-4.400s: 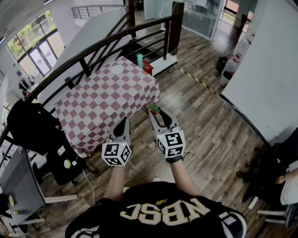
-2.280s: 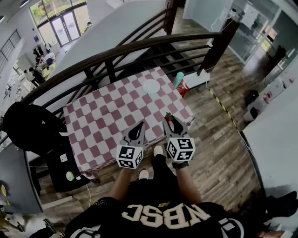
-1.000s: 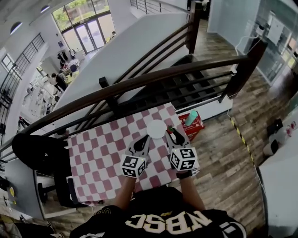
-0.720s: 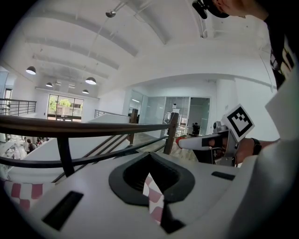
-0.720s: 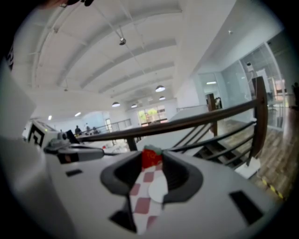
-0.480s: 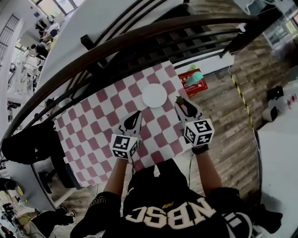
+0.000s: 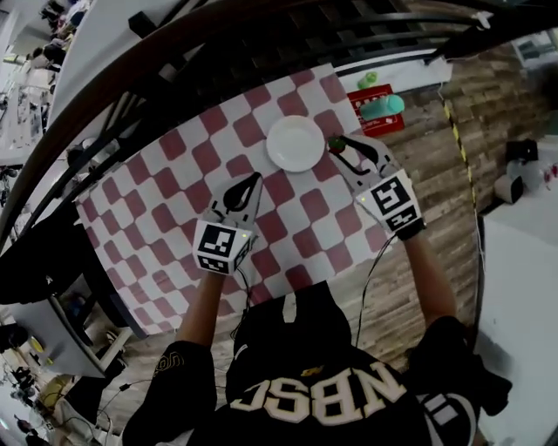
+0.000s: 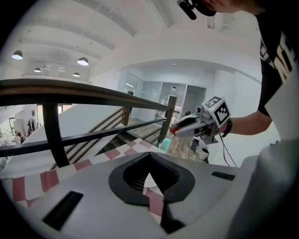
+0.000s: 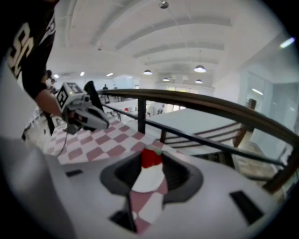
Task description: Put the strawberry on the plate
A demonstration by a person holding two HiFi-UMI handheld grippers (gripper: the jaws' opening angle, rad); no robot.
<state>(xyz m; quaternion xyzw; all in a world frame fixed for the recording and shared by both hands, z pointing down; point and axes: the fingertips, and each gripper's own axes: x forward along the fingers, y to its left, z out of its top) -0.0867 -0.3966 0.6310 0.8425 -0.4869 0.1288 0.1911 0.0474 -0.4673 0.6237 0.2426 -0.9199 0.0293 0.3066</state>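
A white plate lies on the red-and-white checked table, near its far edge. My right gripper is shut on a red strawberry with a green top, just off the plate's right rim and above the cloth. In the right gripper view the strawberry sits between the jaw tips with the plate below it. My left gripper hovers over the table at the plate's near left, its fingers meeting at the tip, nothing in them. The left gripper view shows the right gripper across from it.
A dark curved handrail and stairs run behind the table's far edge. On the wooden floor to the right stands a red box with a teal bottle. The table's right edge is under my right hand.
Both grippers have come down toward the table. The right one, still holding the strawberry, now sits closer to the plate's right rim. The head view has tilted further down.
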